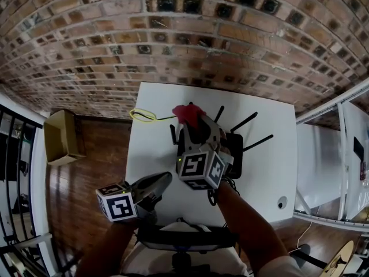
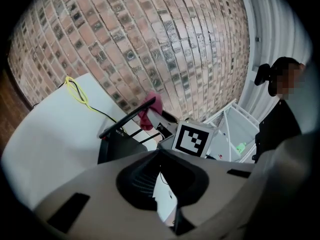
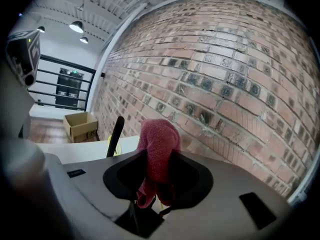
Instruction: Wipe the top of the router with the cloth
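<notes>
From the head view, a cardboard box [image 1: 62, 136] sits on the wooden floor well to the left of the router [image 1: 233, 152]; what is inside cannot be made out. The router lies on a white table [image 1: 262, 117], its antennas fanned out. The right gripper [image 1: 193, 127] reaches over the router and pinches a red cloth [image 1: 189, 114] at the router's far left corner, on the brick wall side. The left gripper [image 1: 157, 183] lies near the router's left side, its jaws together.

In the left gripper view, the left gripper [image 2: 162, 171] points toward the router [image 2: 117, 145]. Its jaw tips meet, with only a thin slit lower down and nothing between them. The cloth [image 2: 150, 111] hangs beyond the router's antenna.

In the right gripper view, the right gripper [image 3: 159, 159] has its jaws pressed on the cloth [image 3: 159, 141], which bunches up above them. The box [image 3: 80, 125] stands open beyond an antenna [image 3: 116, 134], its contents unseen.
</notes>
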Tool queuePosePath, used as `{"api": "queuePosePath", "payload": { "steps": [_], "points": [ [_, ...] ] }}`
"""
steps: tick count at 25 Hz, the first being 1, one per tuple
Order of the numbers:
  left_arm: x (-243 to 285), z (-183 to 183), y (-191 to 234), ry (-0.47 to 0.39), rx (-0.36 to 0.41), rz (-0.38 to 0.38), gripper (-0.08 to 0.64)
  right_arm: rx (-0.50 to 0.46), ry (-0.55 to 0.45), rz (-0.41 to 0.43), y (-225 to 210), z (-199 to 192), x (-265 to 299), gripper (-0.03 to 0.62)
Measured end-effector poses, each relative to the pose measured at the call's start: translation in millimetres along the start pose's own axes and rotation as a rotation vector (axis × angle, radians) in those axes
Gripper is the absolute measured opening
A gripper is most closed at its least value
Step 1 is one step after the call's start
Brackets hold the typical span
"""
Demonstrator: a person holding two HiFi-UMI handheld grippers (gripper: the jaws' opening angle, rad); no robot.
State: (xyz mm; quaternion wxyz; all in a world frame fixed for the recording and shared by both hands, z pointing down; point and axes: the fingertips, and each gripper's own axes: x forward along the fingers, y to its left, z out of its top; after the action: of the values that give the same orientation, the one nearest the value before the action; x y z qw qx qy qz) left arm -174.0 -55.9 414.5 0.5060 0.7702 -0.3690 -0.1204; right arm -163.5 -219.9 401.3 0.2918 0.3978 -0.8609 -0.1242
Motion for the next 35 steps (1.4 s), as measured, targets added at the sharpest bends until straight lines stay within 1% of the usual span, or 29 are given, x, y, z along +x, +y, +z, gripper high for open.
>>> {"api": "queuePosePath", "payload": {
  "steps": [6, 9, 15, 20, 23, 26, 35],
  "points": [
    [-2, 5, 5, -0.001, -0.015, -0.010, 0.028, 0.039, 0.102, 0.036, 15, -34, 17, 0.153],
    [-1, 9, 4, -0.013, -0.007, -0.021, 0.028, 0.053, 0.160, 0.061, 24, -53, 24, 0.153],
    [-2, 11, 6, -0.010, -0.014, -0.008, 0.028, 0.083, 0.286, 0.121, 41, -87, 35, 0.155],
    [-2, 6, 6, 0.006, -0.009, 0.012, 0.028, 0.089, 0.330, 0.143, 45, -99, 37, 0.154],
    [-1, 6, 2, -0.004, 0.002, -0.008, 0.028, 0.099, 0.325, 0.145, 43, -96, 33, 0.155],
    [1, 5, -4, -0.006, 0.008, -0.025, 0.028, 0.114, 0.287, 0.130, 36, -87, 20, 0.155],
    [11, -5, -14, 0.044, 0.023, -0.053, 0.028, 0.155, 0.096, -0.008, -23, -41, -34, 0.155]
  ]
}}
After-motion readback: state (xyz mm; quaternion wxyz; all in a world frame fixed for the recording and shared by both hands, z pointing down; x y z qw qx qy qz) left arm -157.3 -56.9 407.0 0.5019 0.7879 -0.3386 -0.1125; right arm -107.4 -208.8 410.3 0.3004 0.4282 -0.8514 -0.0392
